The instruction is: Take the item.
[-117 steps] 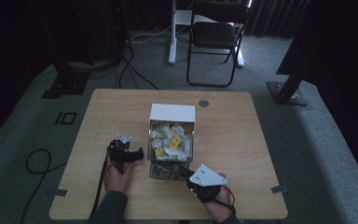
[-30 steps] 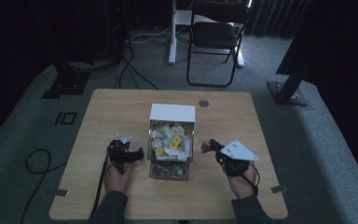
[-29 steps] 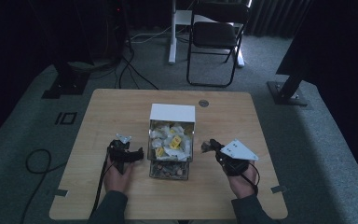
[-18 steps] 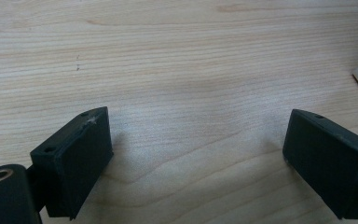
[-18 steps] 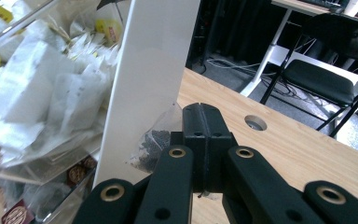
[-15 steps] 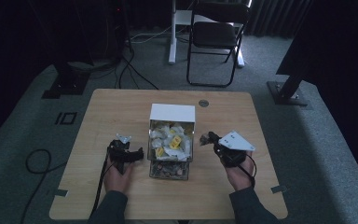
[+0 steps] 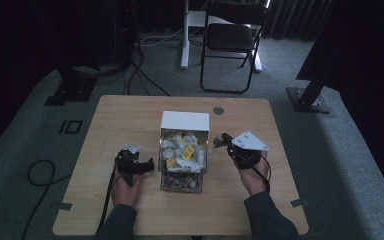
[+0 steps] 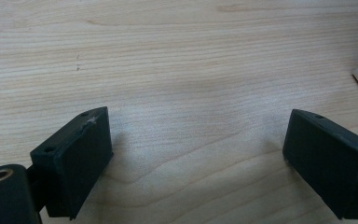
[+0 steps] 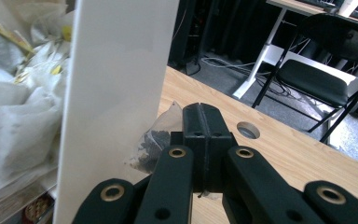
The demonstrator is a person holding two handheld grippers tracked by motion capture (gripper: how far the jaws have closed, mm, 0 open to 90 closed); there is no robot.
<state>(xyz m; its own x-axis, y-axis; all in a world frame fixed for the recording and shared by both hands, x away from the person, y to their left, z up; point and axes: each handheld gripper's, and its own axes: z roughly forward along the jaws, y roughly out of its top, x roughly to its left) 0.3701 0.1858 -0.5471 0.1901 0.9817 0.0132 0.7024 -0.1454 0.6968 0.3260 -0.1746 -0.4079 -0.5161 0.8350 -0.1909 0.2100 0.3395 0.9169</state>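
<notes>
Black folding chair (image 7: 232, 37); floor cables (image 7: 145, 75)

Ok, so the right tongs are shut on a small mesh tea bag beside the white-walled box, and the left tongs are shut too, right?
Not quite: the left tongs are open, jaws wide apart over the bare wooden table, as the left gripper view shows. The right tongs are indeed shut on the small mesh tea bag beside the white-walled box.

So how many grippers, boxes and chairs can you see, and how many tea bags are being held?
Grippers: 2, the left gripper open, the right gripper shut
Boxes: 1, the box filled with tea bags
Tea bags held: 1, the tea bag pinched by the right gripper
Chairs: 1, the chair
Total: 5
</notes>
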